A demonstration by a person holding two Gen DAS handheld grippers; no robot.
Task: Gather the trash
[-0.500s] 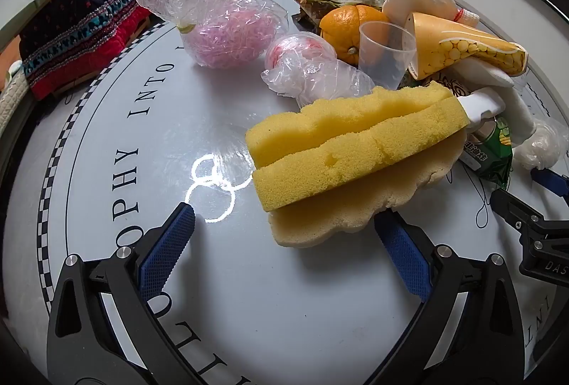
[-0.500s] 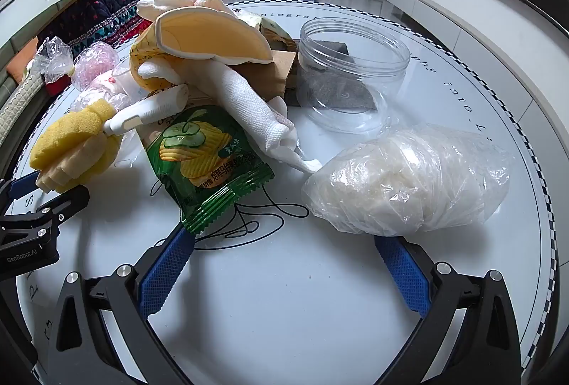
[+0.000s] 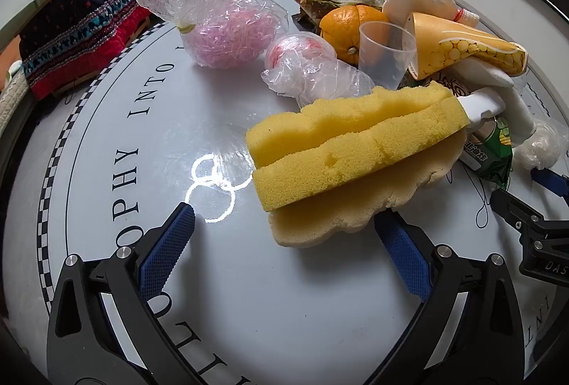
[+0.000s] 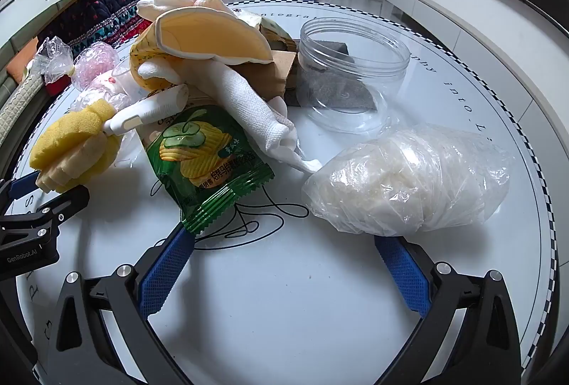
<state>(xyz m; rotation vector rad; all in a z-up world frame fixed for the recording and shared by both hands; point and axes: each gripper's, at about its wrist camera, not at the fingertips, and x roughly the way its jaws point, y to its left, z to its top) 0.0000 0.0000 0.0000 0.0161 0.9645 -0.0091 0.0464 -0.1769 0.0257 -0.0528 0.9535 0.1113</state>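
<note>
Trash lies heaped across the round white table (image 4: 320,314), ahead of both grippers. Left gripper (image 3: 284,225) hangs low over the tabletop with its blue fingers spread wide and nothing between them; the near end of the yellow sponge brush (image 3: 355,150) lies just ahead of the gap, its white handle (image 3: 483,105) pointing away to the right. Beyond the sponge sit a crumpled clear bag (image 3: 313,72) with something red and white inside, a bag of pink shreds (image 3: 227,32), an orange (image 3: 352,25), a clear cup (image 3: 384,54) and a corn-printed pouch (image 3: 462,50), all close together. Right gripper (image 4: 284,242) is likewise spread wide and empty. Its left finger (image 4: 163,267) touches or nearly touches the lower corner of the green chip packet (image 4: 206,164), and its right finger (image 4: 402,274) sits just below the bag of white stuff (image 4: 409,178). A white cloth (image 4: 249,104) drapes over the packet's upper part, with the pouch above it. Behind these stands a clear jar (image 4: 352,64) holding something grey, tipped toward the camera. The sponge brush also shows at the left of this view, touching the left gripper's tip.
</note>
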